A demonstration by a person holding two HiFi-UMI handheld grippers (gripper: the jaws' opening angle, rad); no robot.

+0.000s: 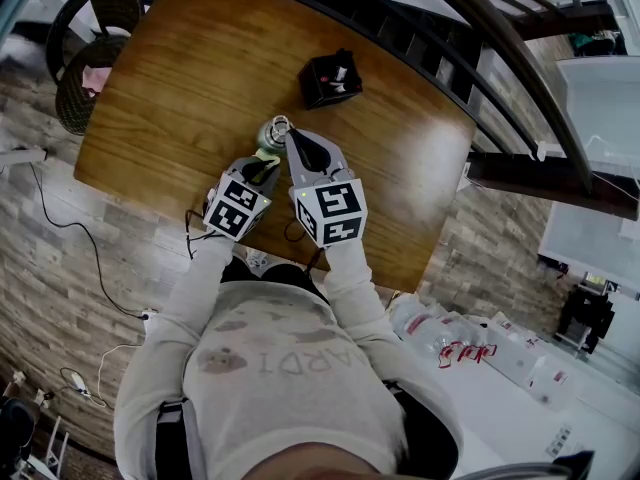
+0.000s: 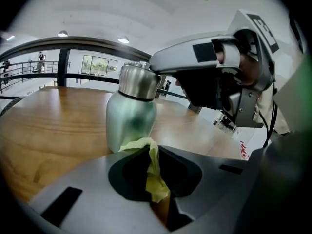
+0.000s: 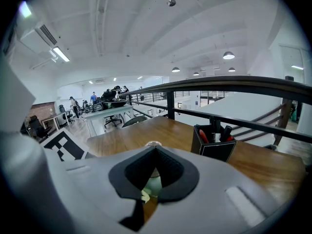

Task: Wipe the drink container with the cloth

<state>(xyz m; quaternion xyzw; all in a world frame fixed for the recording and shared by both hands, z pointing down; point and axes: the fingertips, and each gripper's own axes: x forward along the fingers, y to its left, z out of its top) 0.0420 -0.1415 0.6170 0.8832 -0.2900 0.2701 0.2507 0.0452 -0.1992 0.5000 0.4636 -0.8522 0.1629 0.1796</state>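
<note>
Print on person's shirt: not legible. Steel bottle stood on table. Beyond the bottle, black holder with pens in it. Left gripper just beside the bottle, jaws pinched on yellow cloth, cloth touching its lower side. Right gripper closed at the bottle's cap.

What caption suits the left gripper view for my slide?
Left gripper, jaws shut on a yellow cloth, holds it at the base of the green drink container; right gripper grips its steel top.
</note>
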